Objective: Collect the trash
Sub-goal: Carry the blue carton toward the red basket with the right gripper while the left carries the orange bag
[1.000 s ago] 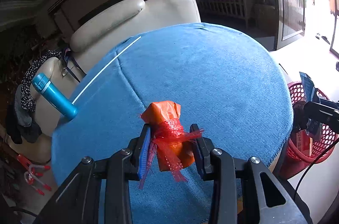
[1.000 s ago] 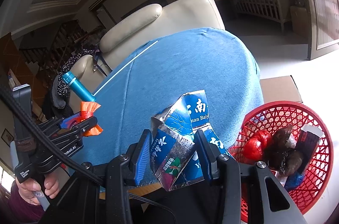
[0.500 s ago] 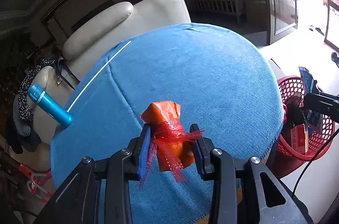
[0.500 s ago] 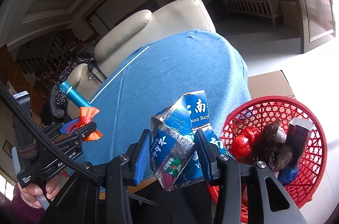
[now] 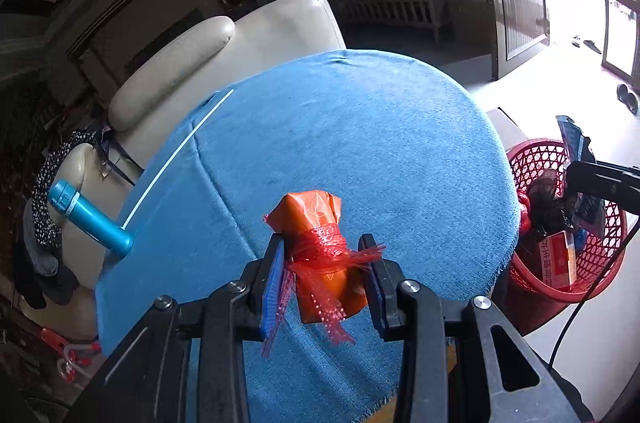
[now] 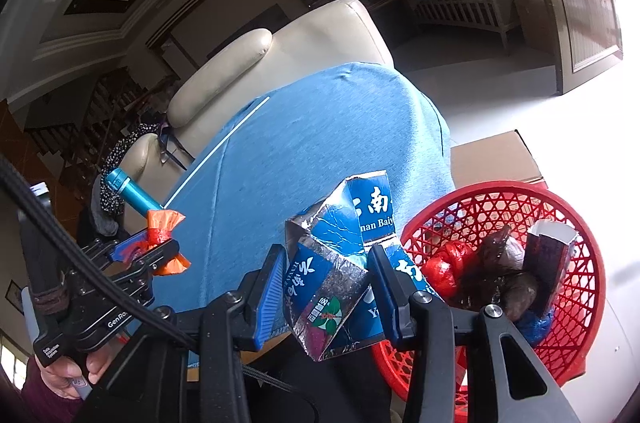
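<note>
Red basket (image 6: 560, 207) nearer; floor beyond open

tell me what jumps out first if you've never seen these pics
An orange packet tied with red netting, clamped in the left hand-held gripper over the blue tablecloth. The right hand-held gripper grips a crushed blue carton beside a red basket already holding trash, on the floor at the table's right. A blue tube pokes up at the table's left edge.
</note>
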{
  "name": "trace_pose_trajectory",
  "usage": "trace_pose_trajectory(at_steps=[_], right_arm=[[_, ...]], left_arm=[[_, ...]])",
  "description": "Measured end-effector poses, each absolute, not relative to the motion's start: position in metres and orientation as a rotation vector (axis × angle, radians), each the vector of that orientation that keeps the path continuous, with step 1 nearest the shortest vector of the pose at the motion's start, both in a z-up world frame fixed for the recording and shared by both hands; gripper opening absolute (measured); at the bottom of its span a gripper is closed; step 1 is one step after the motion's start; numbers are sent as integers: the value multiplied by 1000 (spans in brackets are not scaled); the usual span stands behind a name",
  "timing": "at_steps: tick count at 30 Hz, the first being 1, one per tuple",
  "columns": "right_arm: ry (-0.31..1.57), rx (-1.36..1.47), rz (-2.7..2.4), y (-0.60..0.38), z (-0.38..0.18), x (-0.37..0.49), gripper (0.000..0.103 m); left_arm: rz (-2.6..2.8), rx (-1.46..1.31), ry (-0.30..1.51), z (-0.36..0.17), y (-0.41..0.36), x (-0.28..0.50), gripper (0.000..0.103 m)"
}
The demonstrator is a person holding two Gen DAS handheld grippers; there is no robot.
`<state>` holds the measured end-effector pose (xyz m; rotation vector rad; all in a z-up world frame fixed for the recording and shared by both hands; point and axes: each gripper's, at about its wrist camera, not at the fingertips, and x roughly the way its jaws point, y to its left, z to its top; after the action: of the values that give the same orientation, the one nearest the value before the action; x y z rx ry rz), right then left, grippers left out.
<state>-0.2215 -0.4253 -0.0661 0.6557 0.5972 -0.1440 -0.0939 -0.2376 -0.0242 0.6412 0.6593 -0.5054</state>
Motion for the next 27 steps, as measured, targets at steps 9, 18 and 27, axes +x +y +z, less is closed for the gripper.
trace_pose_trajectory(at_steps=[9,18,27], right_arm=[[590,668,-155,-427,-65,-227,45],[586,678,-160,-429,-66,-229,45],[587,681,-163,-430,-66,-230,45]], left_arm=[[-520,658,650,-23,-246,-99,39],[-536,668,648,-22,-251,-103,39],[-552,674,651,-24,-249,-100,39]])
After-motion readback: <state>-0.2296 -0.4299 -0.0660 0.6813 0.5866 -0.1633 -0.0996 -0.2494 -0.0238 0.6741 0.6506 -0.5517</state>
